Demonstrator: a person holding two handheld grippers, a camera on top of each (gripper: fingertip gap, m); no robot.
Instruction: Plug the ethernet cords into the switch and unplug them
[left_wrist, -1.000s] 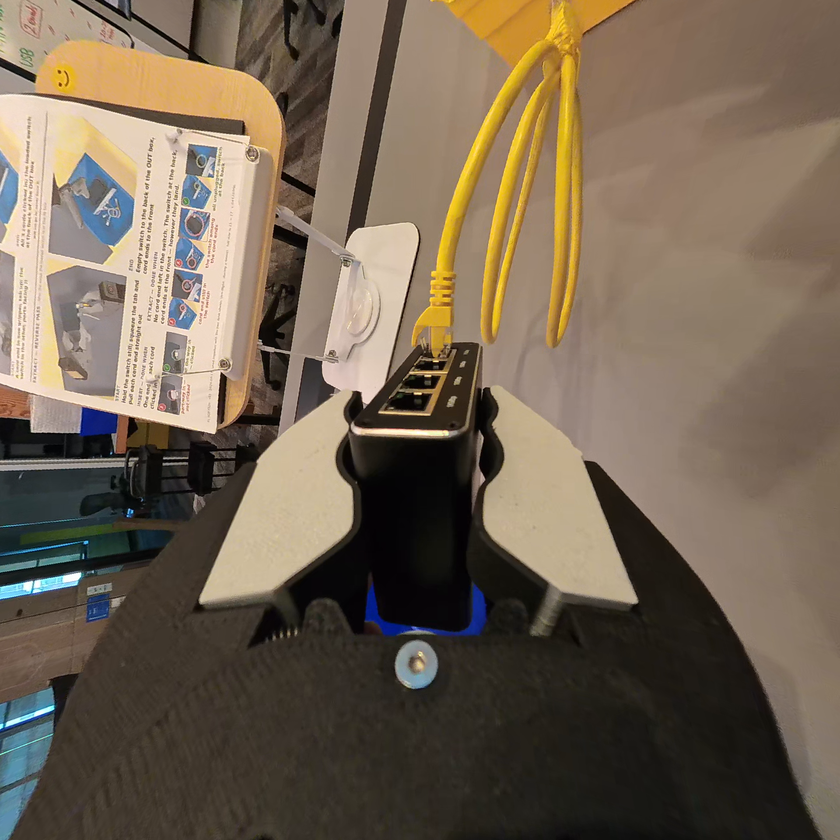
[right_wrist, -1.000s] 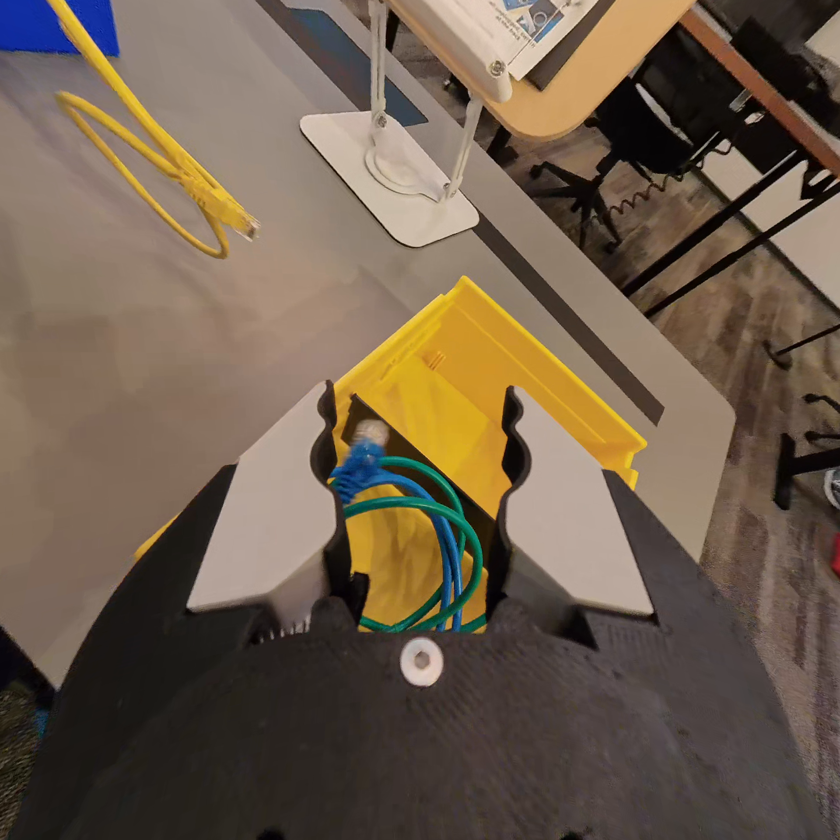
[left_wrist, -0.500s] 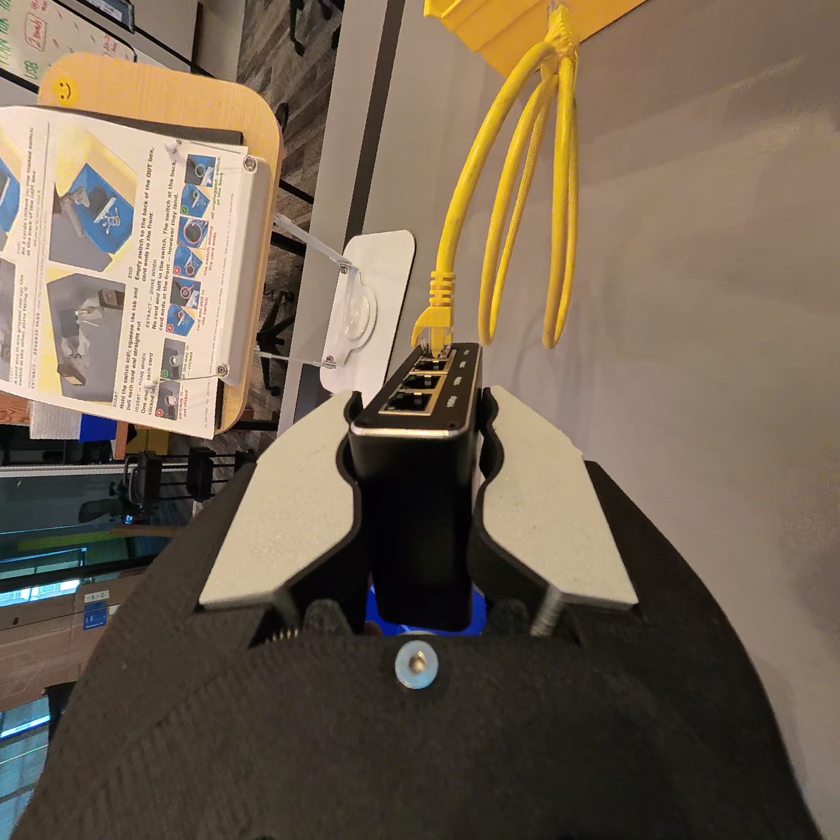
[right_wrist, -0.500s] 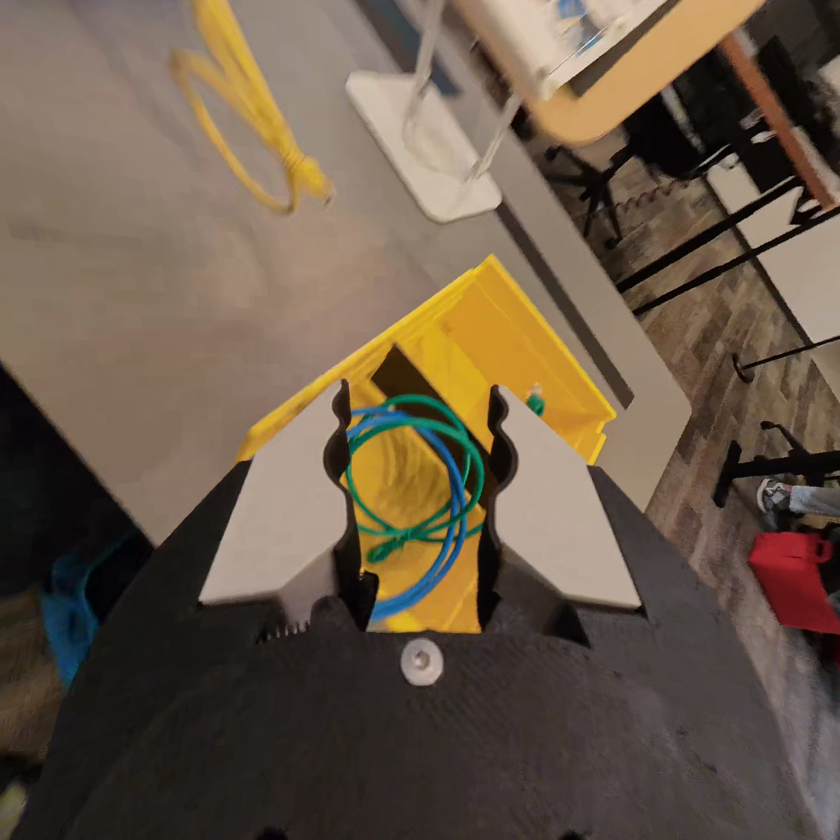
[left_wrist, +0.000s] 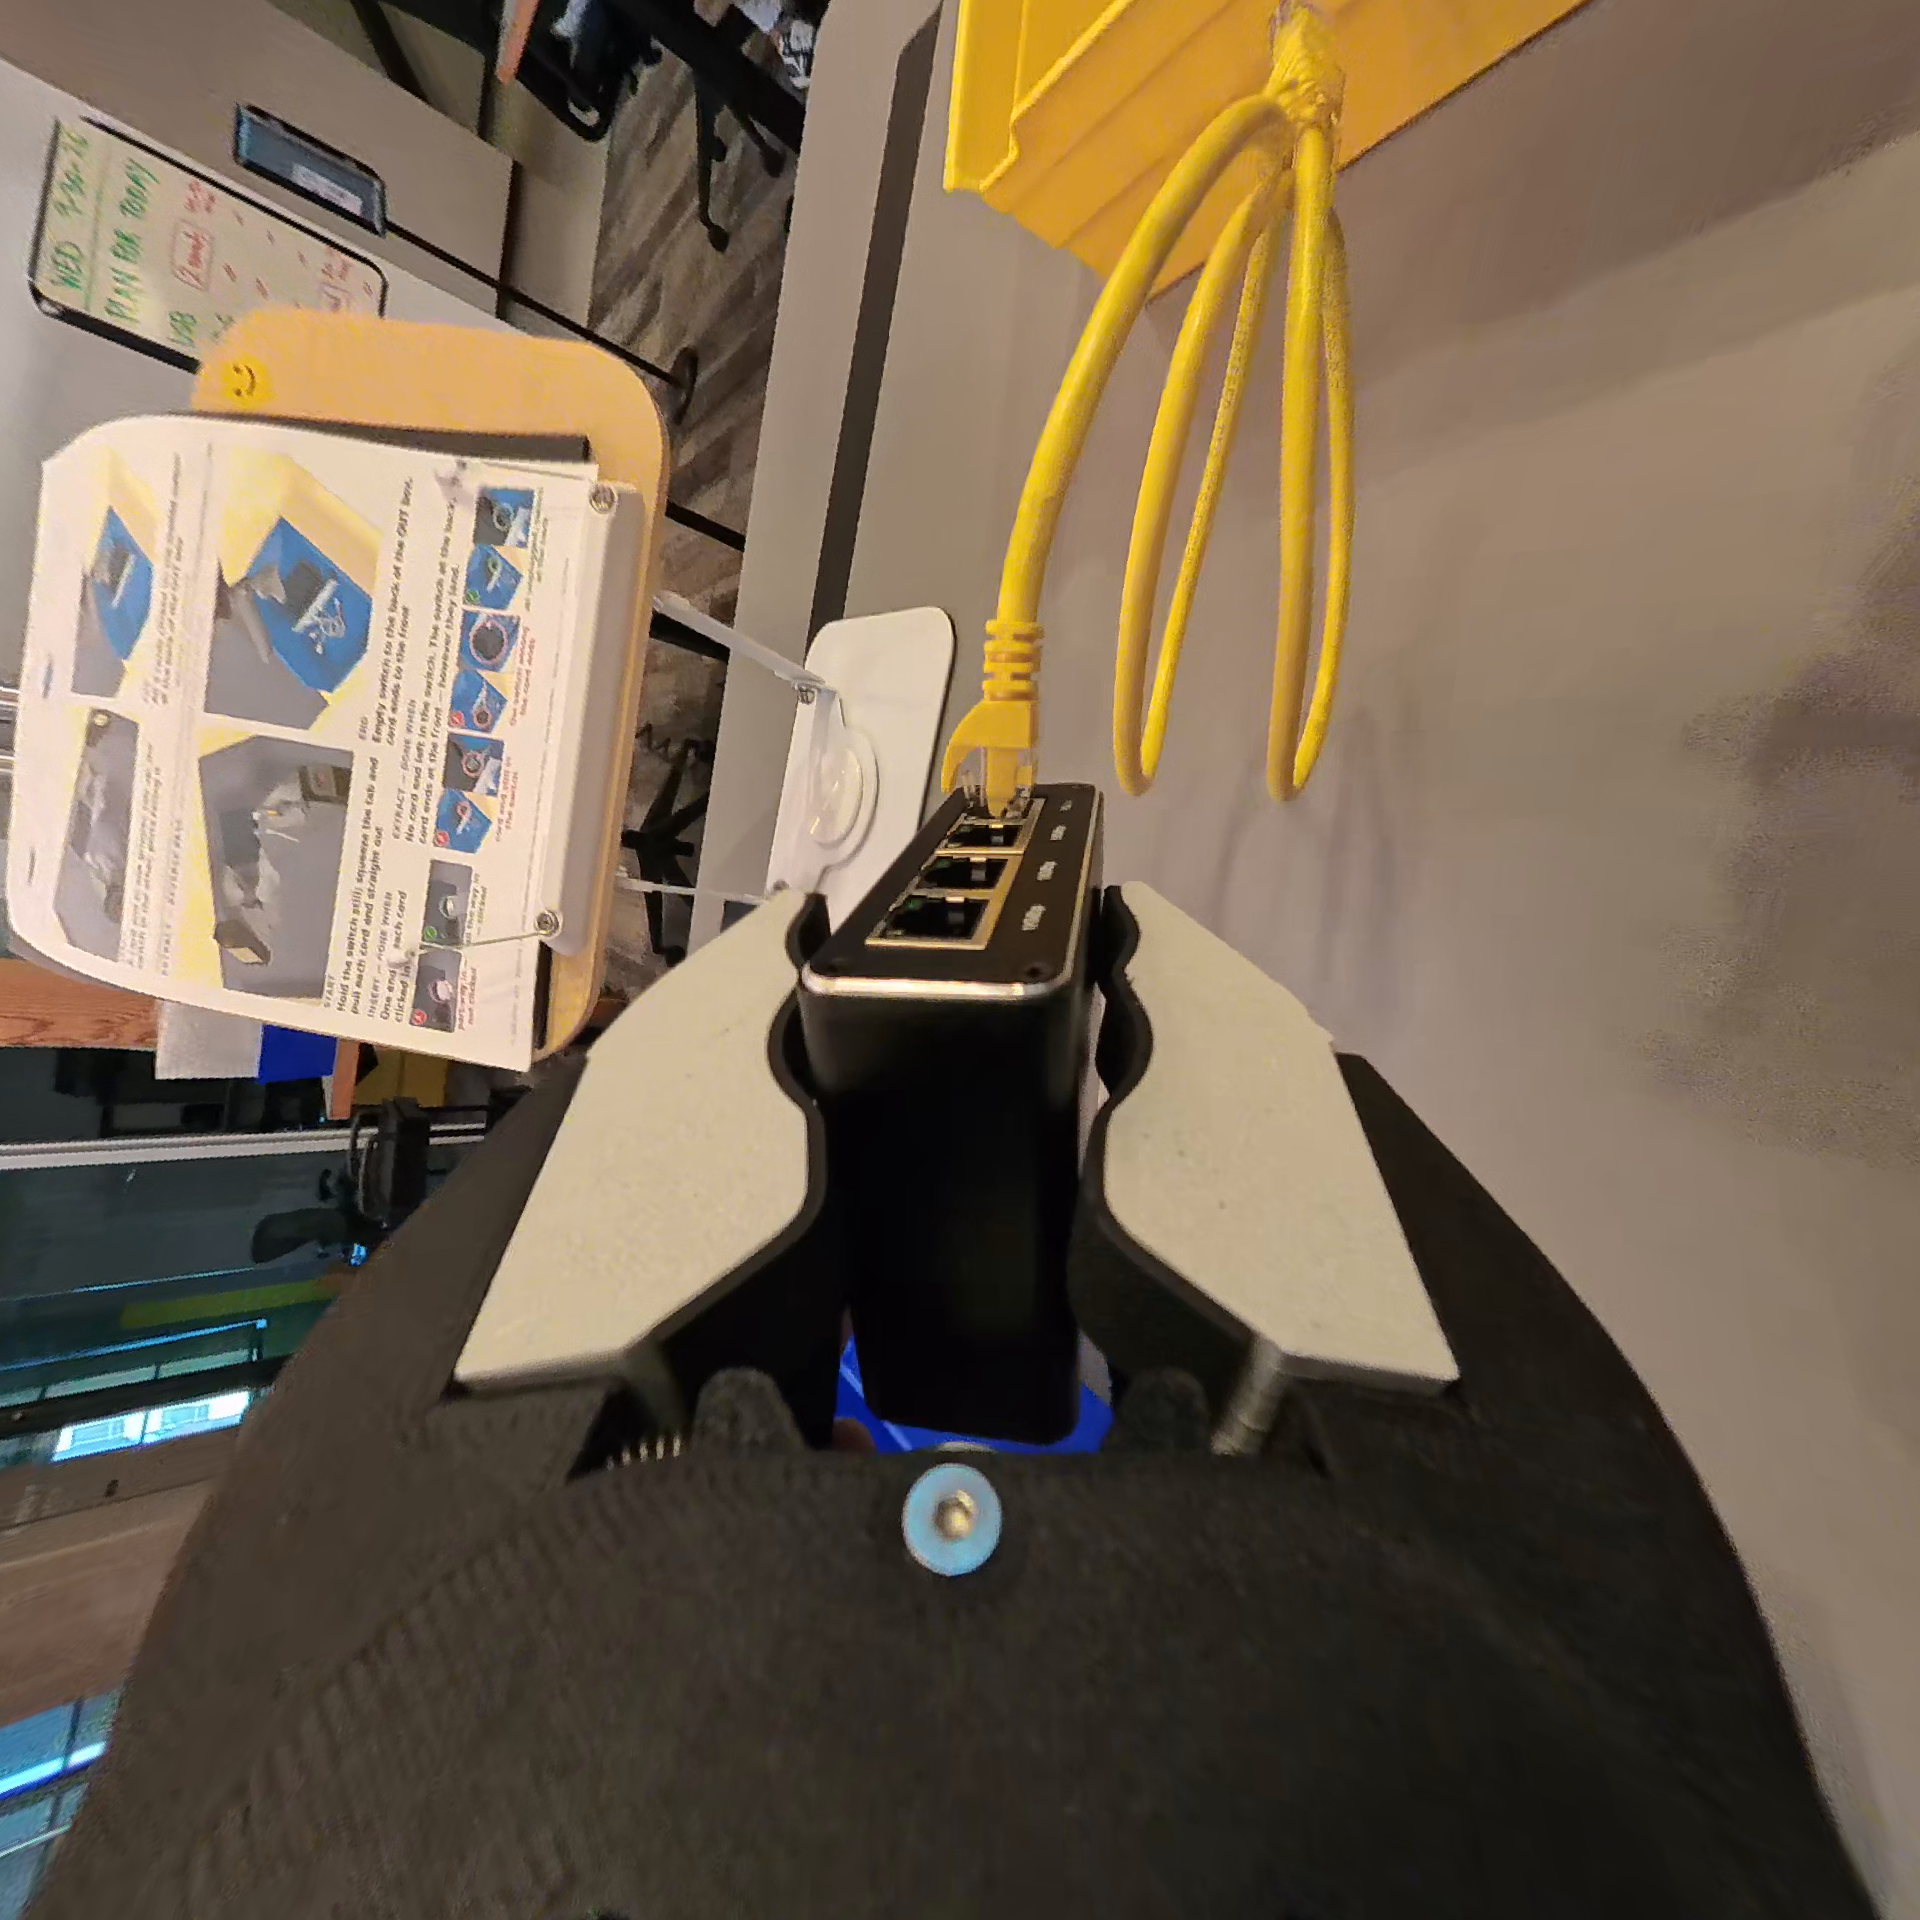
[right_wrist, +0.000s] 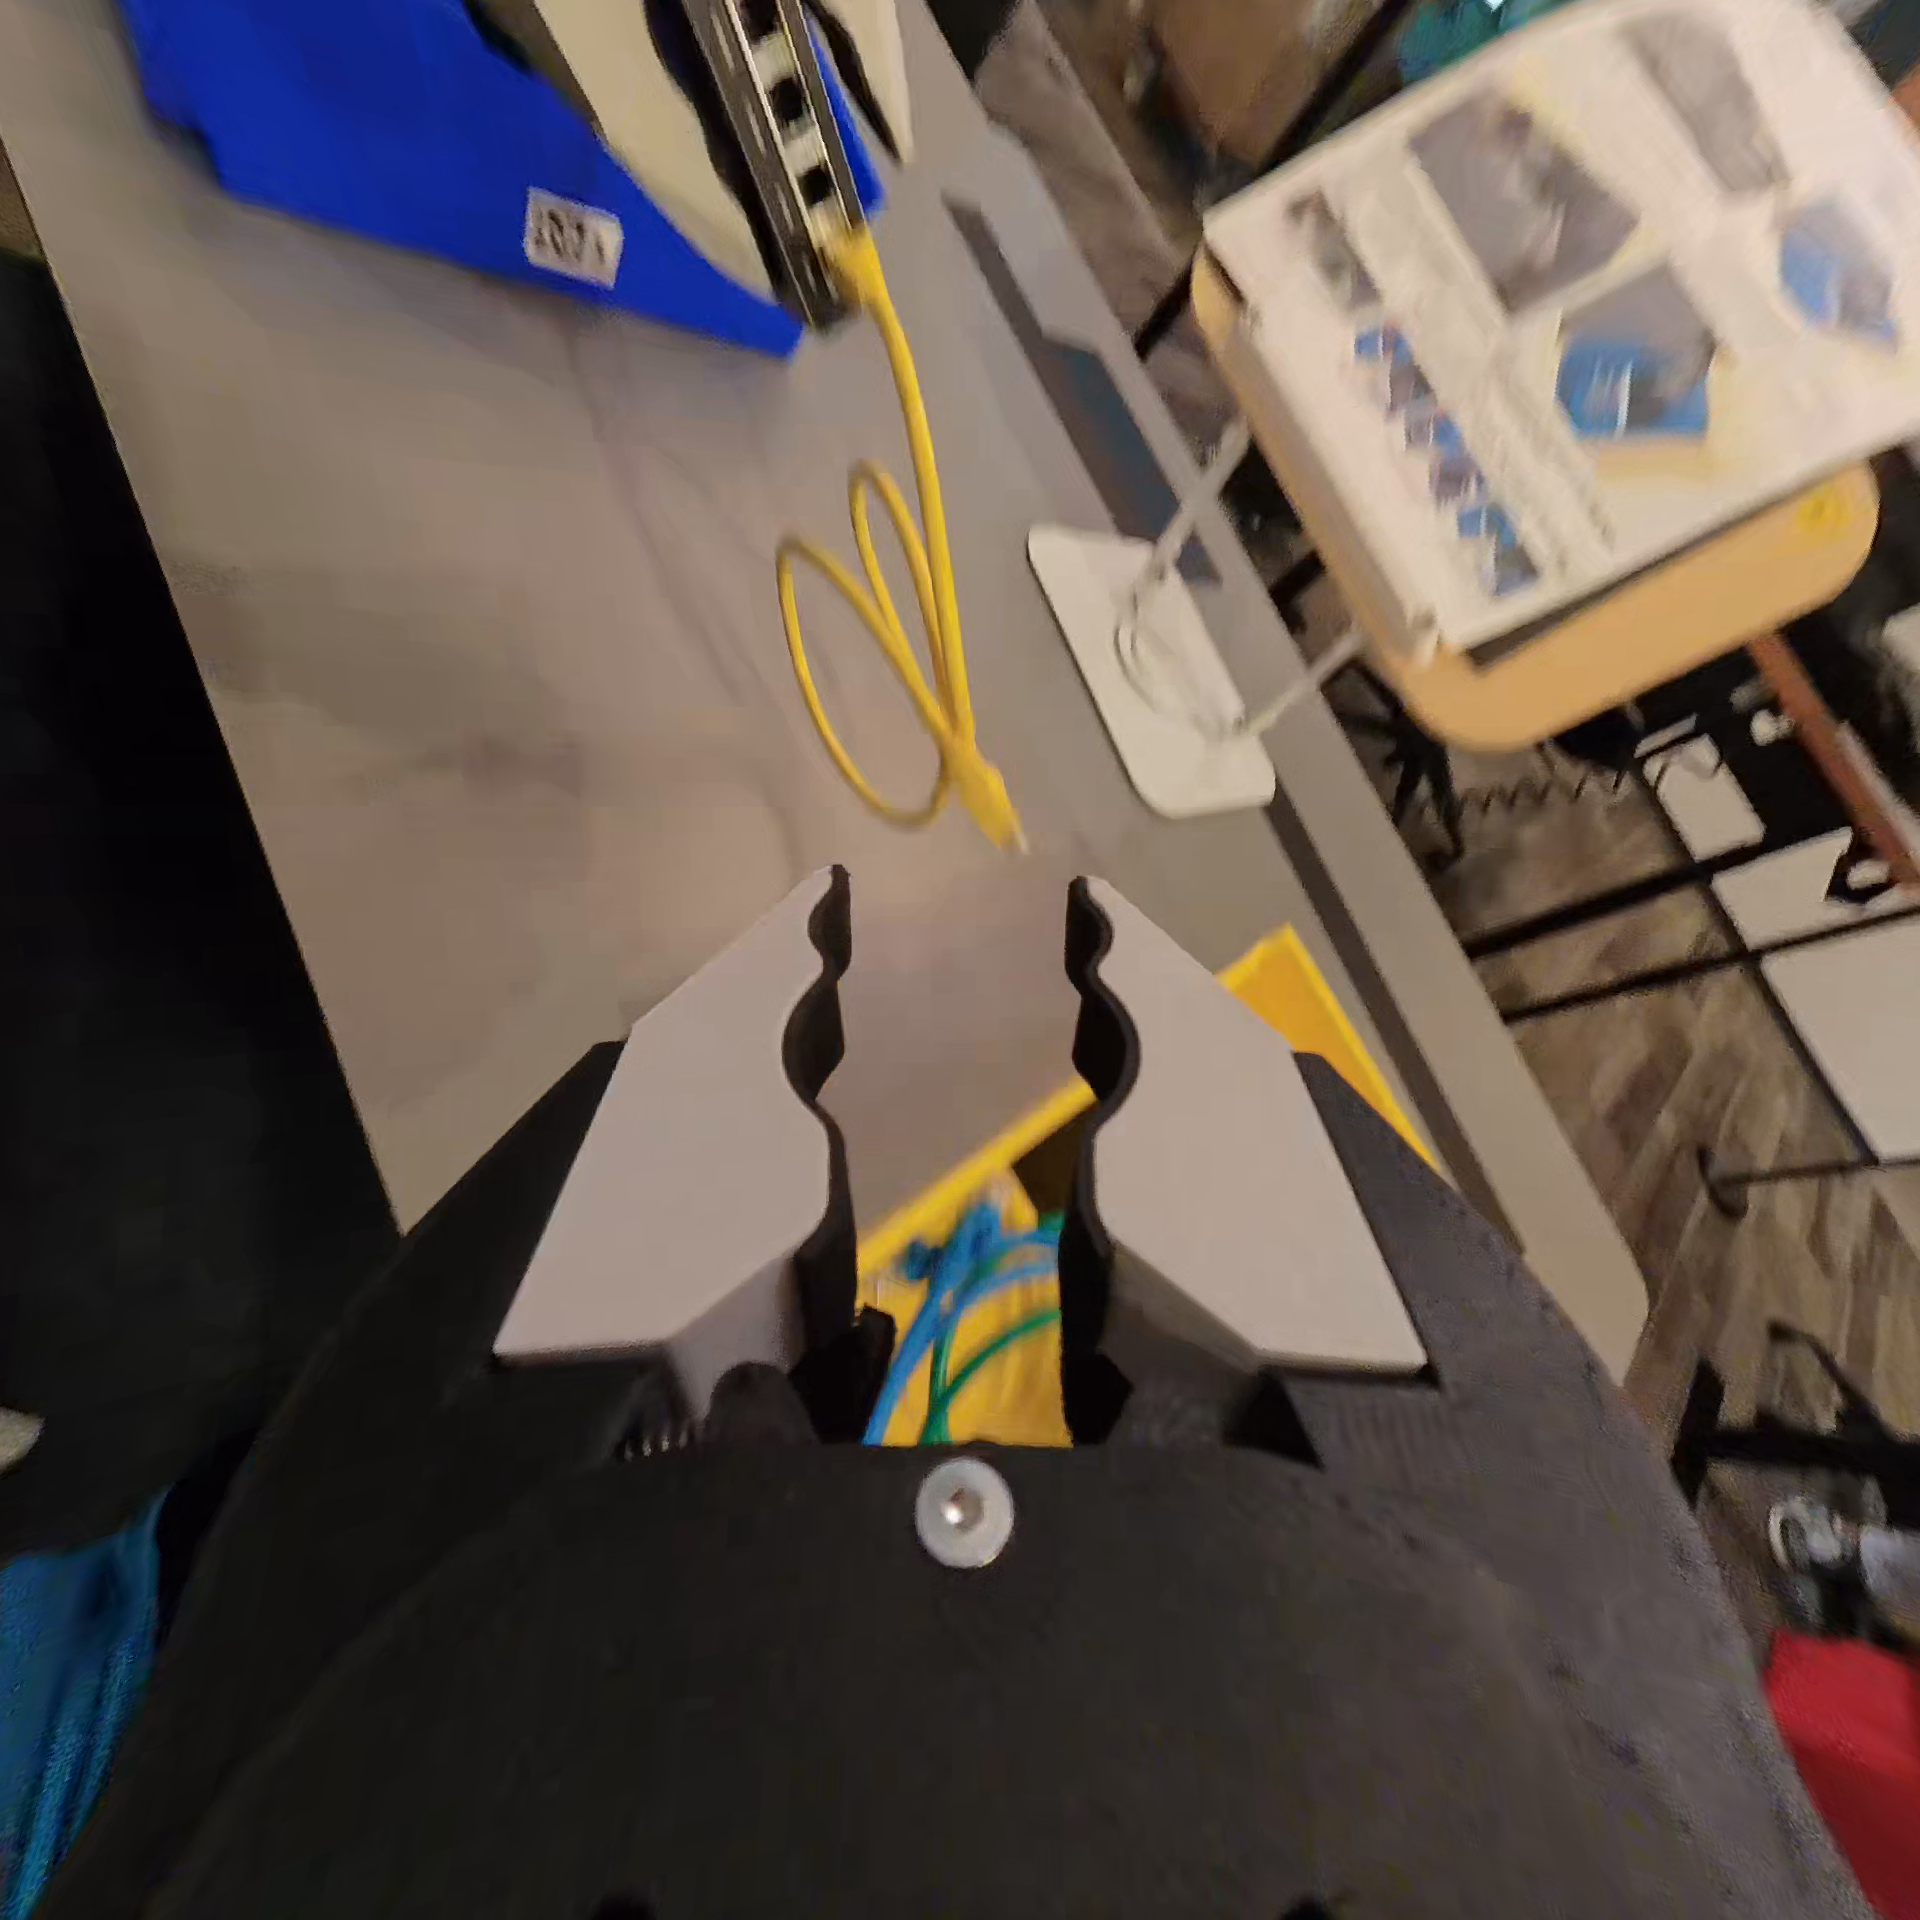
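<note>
Gripping state, left gripper (left_wrist: 951, 940): fingers closed against both sides of the black switch (left_wrist: 961, 1049), which stands clamped between them with its port face turned away from the camera.
Switch location: held above the grey counter (left_wrist: 1558, 935), over the blue bin (right_wrist: 416, 156) in the right wrist view.
Yellow cord (left_wrist: 1226, 468): one plug seated in the farthest port of the switch; the other ports in view are open. Cable runs out in loops across the counter; the free plug lies near the yellow bin (left_wrist: 1091, 125).
Right gripper (right_wrist: 958, 904): fingers set apart, nothing between them, positioned above the counter at the yellow bin's edge.
Yellow bin contents: blue cord (right_wrist: 951, 1273) and green cord (right_wrist: 997, 1340), coiled together.
Instruction sheet (left_wrist: 281, 727): mounted on a white stand (left_wrist: 883, 707) at the counter's edge.
</note>
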